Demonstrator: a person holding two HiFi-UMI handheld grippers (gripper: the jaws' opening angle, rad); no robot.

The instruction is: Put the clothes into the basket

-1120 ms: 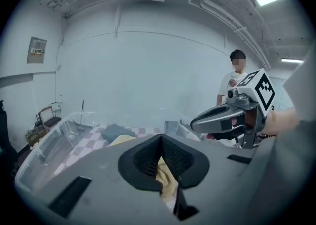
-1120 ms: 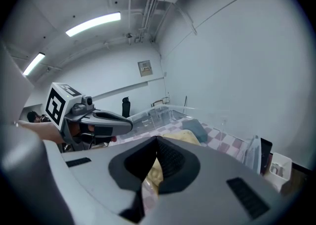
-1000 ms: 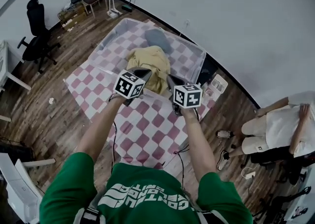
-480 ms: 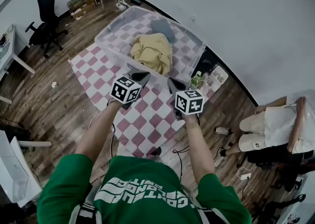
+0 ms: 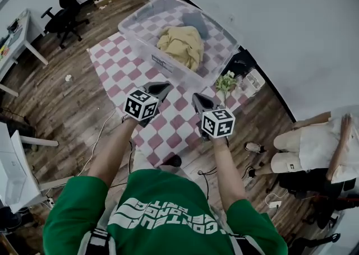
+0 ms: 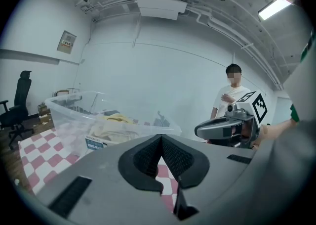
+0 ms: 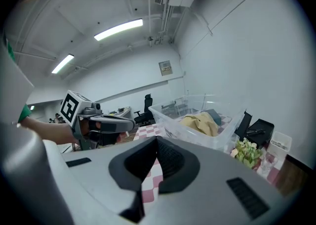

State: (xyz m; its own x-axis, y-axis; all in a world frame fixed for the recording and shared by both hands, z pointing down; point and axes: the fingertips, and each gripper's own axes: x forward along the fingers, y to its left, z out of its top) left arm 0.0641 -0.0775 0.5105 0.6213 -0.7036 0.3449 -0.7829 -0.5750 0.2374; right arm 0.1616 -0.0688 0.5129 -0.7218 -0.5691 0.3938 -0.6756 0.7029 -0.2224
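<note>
Clothes (image 5: 182, 46), yellow and grey, lie in the clear basket (image 5: 143, 43) on the checked mat (image 5: 120, 72); only the head view shows them from above. Left gripper (image 6: 161, 140) and right gripper (image 7: 157, 142) have their jaws pressed together, empty. Of the gripper views, only the right one shows the small plant (image 7: 245, 151) beside the basket.

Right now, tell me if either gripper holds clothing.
No: left gripper and right gripper are shut empty; the yellow garment lies in the basket.

We get head camera high, looking steeply down; gripper cameras low, near-level along own jaws; all share clear storage bin (image 5: 151, 52).
</note>
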